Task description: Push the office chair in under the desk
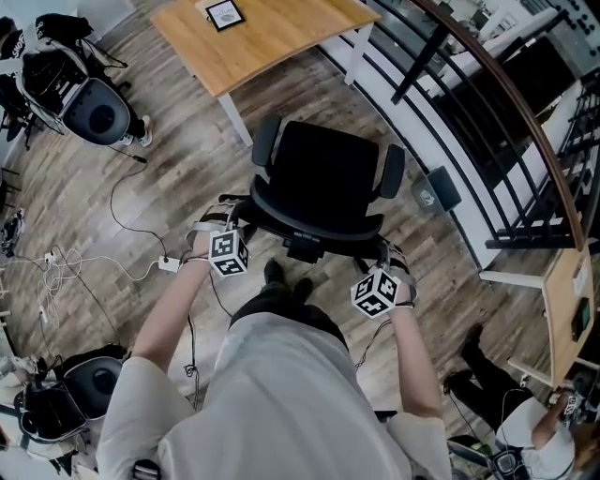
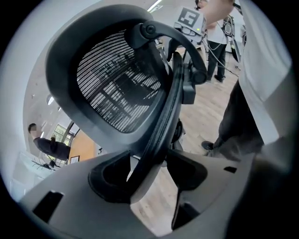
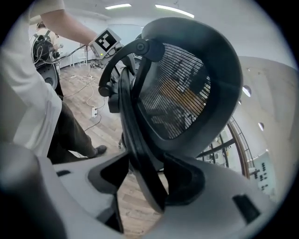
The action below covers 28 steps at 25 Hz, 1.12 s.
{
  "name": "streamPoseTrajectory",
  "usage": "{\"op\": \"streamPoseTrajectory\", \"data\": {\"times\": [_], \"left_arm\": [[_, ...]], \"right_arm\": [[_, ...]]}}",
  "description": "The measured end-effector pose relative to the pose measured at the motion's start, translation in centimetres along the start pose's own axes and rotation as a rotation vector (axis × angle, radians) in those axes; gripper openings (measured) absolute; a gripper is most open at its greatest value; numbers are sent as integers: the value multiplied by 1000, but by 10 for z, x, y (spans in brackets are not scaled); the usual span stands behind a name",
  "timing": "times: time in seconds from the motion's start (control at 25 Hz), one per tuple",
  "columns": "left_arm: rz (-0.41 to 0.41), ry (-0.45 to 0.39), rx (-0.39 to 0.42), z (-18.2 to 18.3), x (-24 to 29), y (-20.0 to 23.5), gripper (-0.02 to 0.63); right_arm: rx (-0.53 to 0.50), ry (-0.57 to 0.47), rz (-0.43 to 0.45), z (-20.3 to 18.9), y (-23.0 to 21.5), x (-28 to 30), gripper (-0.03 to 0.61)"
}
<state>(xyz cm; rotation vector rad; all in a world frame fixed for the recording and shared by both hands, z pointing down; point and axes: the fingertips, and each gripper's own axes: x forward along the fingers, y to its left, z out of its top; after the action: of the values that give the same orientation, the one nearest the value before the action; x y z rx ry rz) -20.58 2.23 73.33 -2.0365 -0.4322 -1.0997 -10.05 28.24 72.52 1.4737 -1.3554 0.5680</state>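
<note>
Left gripper point(image 2: 150, 175): jaws apart, astride backrest rim point(image 2: 164, 116), floor point(image 2: 154, 205) visible beside rim, no squeeze. Right gripper point(image 3: 142, 179): same, jaws wide around rim. Grippers sit at 9 and 3 o'clock of office chair point(image 1: 323, 173). Chair at 12 o'clock from person, desk point(image 1: 272, 37) beyond at 11, well apart. Step, by my judgement: taking hold. Next: close on rim, push evenly toward 11.

The desk point(image 1: 272, 37) is cut off by the top edge.

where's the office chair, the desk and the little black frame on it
office chair point(image 1: 323, 173): head view, on the seat
desk point(image 1: 281, 37): head view, on the bare wooden top
black frame point(image 1: 225, 14): head view, on its middle
</note>
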Motion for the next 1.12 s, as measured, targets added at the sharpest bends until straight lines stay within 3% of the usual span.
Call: {"op": "streamPoseTrajectory", "data": {"times": [0.36,1.12], "left_arm": [[-20,4,3,3,9,12,236],[-44,-6,32,0,59,118,215]], "right_arm": [[36,19,18,0,-11,8,230],[36,77,-12,45,-114,59,219]]}}
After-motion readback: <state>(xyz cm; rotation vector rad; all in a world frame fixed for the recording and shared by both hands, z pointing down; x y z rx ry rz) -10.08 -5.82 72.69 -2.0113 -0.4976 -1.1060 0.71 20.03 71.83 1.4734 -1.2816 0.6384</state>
